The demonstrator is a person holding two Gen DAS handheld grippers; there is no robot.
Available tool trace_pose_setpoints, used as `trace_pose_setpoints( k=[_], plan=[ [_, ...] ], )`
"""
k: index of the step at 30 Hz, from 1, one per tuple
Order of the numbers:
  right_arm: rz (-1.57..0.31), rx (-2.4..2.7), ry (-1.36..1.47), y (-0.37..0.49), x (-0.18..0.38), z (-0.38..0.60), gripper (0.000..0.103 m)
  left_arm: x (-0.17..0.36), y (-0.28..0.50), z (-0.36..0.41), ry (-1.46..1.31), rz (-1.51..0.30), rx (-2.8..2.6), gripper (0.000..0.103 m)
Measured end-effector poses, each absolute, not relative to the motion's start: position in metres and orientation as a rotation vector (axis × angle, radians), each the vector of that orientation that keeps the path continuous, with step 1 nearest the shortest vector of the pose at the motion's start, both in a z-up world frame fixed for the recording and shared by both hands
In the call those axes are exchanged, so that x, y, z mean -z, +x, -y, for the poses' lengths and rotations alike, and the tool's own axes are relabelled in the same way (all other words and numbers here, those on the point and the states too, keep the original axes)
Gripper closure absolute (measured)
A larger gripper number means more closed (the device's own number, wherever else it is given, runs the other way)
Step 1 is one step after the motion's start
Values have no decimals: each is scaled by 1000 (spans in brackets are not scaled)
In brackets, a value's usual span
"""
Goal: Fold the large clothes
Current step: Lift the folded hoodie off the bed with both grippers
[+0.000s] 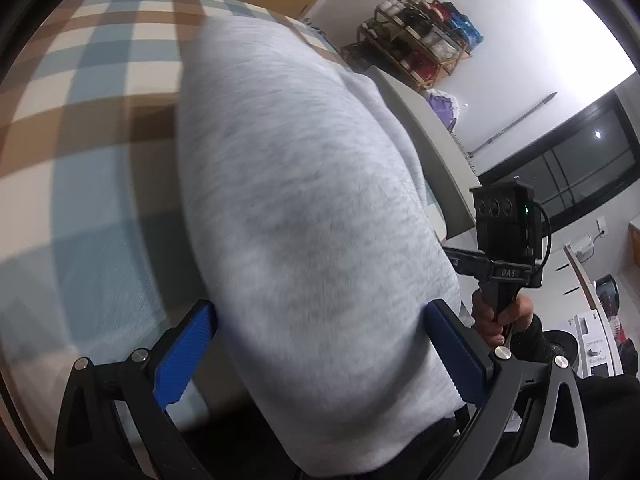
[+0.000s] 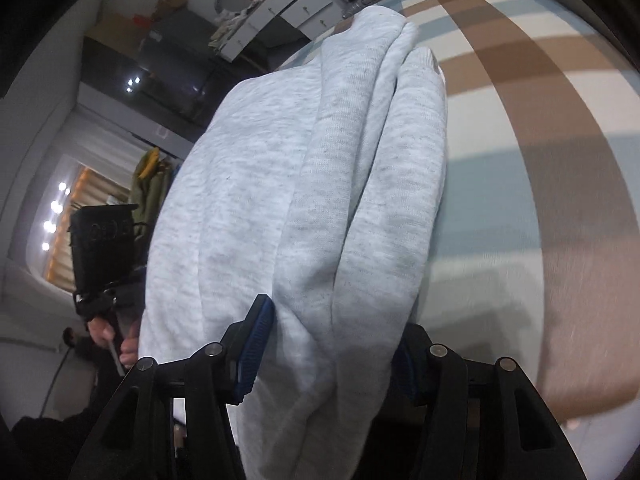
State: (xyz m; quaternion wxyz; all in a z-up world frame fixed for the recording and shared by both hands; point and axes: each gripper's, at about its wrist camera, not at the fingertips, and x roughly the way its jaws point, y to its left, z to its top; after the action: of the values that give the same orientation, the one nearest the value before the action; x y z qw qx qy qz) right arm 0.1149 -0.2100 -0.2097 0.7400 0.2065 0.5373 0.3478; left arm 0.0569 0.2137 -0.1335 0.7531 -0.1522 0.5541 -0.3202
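Observation:
A large light-grey sweatshirt (image 1: 304,184) is gathered into a thick folded bundle and held up over a bed with a brown, blue and cream checked sheet (image 1: 80,128). My left gripper (image 1: 320,356) is shut on the bundle's near end, its blue pads (image 1: 188,356) pressing both sides. In the right wrist view the same sweatshirt (image 2: 304,208) hangs in several long folds over the sheet (image 2: 552,168). My right gripper (image 2: 332,360) is shut on it, one blue pad (image 2: 256,352) showing and the other mostly hidden by cloth. A hand (image 1: 500,320) holds the right device's handle.
A shoe rack (image 1: 416,36) stands against the white wall, with a dark window (image 1: 560,176) and a washing machine (image 1: 596,344) to its right. White drawers (image 2: 288,8) and a lit curtained window (image 2: 68,216) lie beyond the bed's far side.

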Motion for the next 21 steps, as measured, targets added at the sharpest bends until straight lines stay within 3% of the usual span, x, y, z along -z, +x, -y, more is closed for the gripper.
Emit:
trace_pose_setpoints(
  k=[6,15,21],
  plan=[
    [-1104,-685,472,120,199,231,47,130,66,-217,-326,-1193,660,2],
    [-1147,-682,549,151,218,218,49,157,91,-203,-464,-1250,788,1],
    [-1144,-699,481,146,203,199,58,124,78,-205,-382,-1206,760,16]
  ],
)
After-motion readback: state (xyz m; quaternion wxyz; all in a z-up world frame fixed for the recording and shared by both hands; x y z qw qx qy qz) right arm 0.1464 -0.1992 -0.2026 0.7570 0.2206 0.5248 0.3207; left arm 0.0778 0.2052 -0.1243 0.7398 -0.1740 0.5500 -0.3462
